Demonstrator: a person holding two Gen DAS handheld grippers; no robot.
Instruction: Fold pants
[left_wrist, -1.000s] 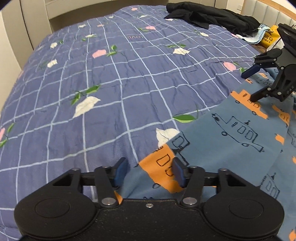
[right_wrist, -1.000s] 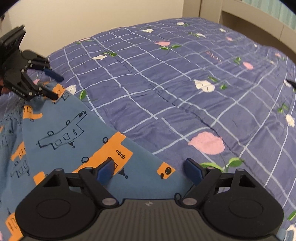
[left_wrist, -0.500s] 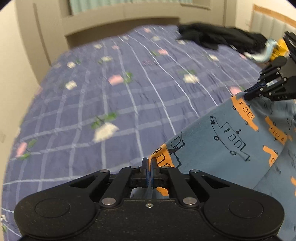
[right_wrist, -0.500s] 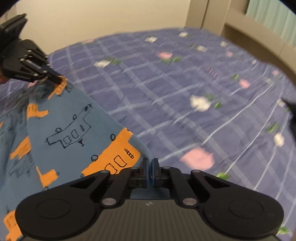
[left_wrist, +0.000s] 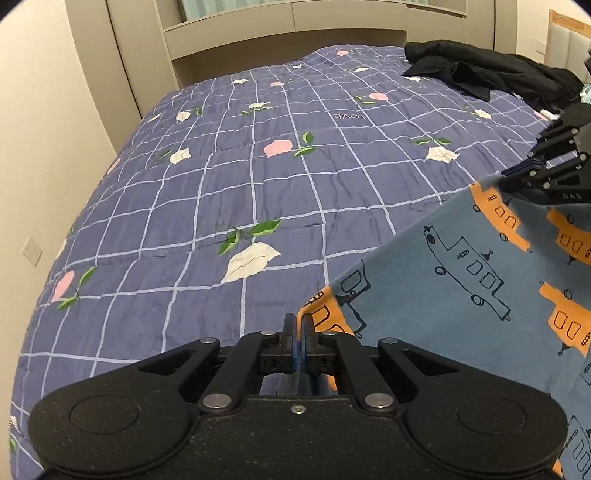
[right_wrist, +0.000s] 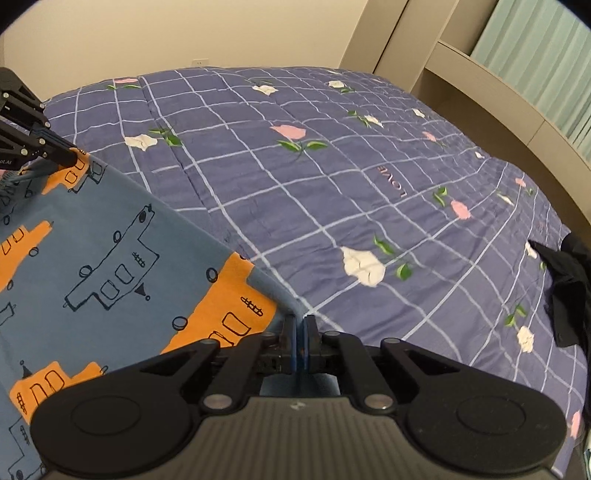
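Observation:
The pants (left_wrist: 443, 273) are blue with orange and outlined vehicle prints; they lie at the near side of the bed, their edge stretched taut between both grippers. My left gripper (left_wrist: 298, 332) is shut on one corner of that edge. In the same view my right gripper (left_wrist: 517, 170) pinches the far corner at the right. The right wrist view shows the pants (right_wrist: 92, 266) at lower left, my right gripper (right_wrist: 300, 334) shut on their near corner, and my left gripper (right_wrist: 75, 157) clamped on the other corner at upper left.
A purple checked quilt (left_wrist: 258, 177) with flower prints covers the bed. A black garment (left_wrist: 487, 74) lies heaped at the far right, also seen as a black garment (right_wrist: 569, 288) in the right wrist view. A beige headboard (left_wrist: 280, 40) and wall (right_wrist: 184, 33) border the bed.
Both grippers went from open around the pants' edge to shut on it. They have since lifted and pulled the edge taut, and both cameras tilted up.

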